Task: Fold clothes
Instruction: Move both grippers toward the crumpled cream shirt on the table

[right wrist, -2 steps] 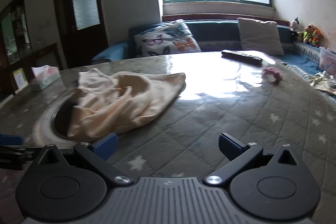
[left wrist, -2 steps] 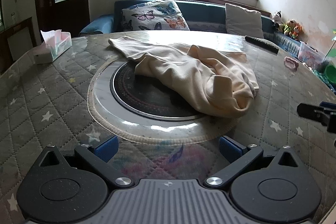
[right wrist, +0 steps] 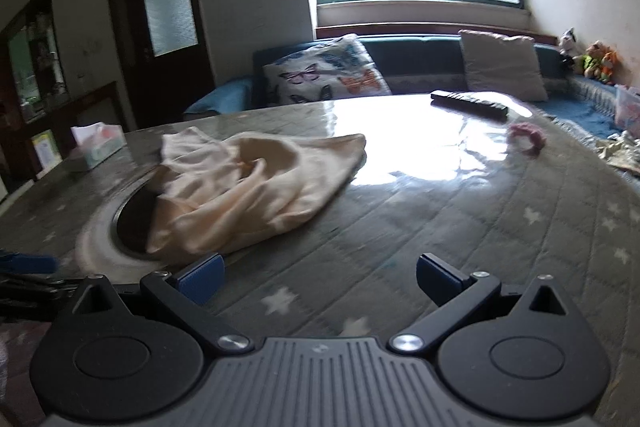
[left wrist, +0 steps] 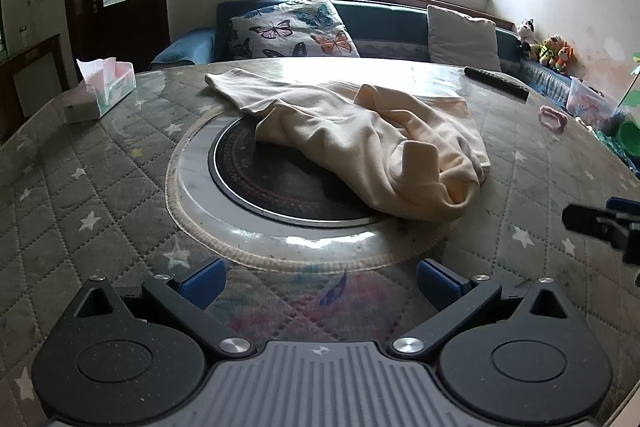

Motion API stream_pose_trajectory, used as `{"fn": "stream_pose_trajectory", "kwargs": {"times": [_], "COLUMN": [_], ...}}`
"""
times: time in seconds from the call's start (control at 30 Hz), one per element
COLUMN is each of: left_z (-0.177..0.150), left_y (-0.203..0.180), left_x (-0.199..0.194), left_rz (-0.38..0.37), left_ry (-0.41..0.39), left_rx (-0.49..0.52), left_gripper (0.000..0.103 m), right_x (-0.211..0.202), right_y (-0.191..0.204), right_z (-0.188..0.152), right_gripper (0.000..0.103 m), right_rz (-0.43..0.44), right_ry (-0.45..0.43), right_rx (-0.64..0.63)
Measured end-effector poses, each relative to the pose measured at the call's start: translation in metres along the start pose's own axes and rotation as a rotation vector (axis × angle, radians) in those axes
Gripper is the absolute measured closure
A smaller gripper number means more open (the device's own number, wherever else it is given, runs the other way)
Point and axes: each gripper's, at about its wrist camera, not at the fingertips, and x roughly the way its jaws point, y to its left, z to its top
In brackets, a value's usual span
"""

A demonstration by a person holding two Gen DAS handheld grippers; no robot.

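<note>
A crumpled cream garment (left wrist: 372,151) lies on the round quilted table (left wrist: 80,195), partly over the dark round hob (left wrist: 272,183) in its middle. In the right wrist view the same garment (right wrist: 248,187) sits ahead and to the left. My left gripper (left wrist: 320,281) hovers near the table's front edge, open, with nothing between its blue pads (left wrist: 202,281). My right gripper (right wrist: 320,277) is open too and holds nothing; its near pad (right wrist: 202,277) is just short of the garment's hem. The right gripper's tip (left wrist: 600,223) shows at the right edge of the left wrist view.
A tissue box (left wrist: 102,89) stands at the table's left. A black remote (left wrist: 496,82) and a pink ring (left wrist: 552,117) lie at the far right. A sofa with a butterfly cushion (left wrist: 292,29) runs behind the table. Plush toys (left wrist: 554,47) sit in the corner.
The right wrist view has shifted slightly, with the garment a little nearer its left pad. The left gripper has not visibly moved.
</note>
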Motion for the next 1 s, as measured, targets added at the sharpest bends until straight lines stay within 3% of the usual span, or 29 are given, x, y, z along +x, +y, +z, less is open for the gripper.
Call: {"fn": "stream_pose_trajectory", "kwargs": {"times": [0.17,0.27,0.33,0.4,1.0], "left_z": [-0.008,-0.012,-0.012,-0.015,-0.015], "left_y": [-0.004,-0.008,-0.006,-0.005,-0.010], "left_x": [-0.005,-0.009,-0.011,-0.012,-0.010], "left_rz": [0.004,0.011,0.007,0.004,0.023], "left_ry": [0.008,0.012,0.018,0.019,0.042], "left_rx": [-0.025,-0.033,-0.024,-0.023,0.008], "left_gripper": [0.000,0.000,0.000,0.000,0.000], "right_x": [-0.005,-0.008,-0.009,-0.014,-0.015], "right_y": [-0.002,0.024,0.023,0.007,0.027], "right_z": [0.000,-0.014,-0.019,-0.019,-0.021], "right_gripper": [0.000,0.000,0.000,0.000,0.001], "right_rz": [-0.048,-0.082,-0.048,0.039,0.060], "right_ry": [-0.002,-0.006,0.015,0.039,0.100], "right_rx": [-0.057,-0.099,-0.062,-0.023,-0.017]}}
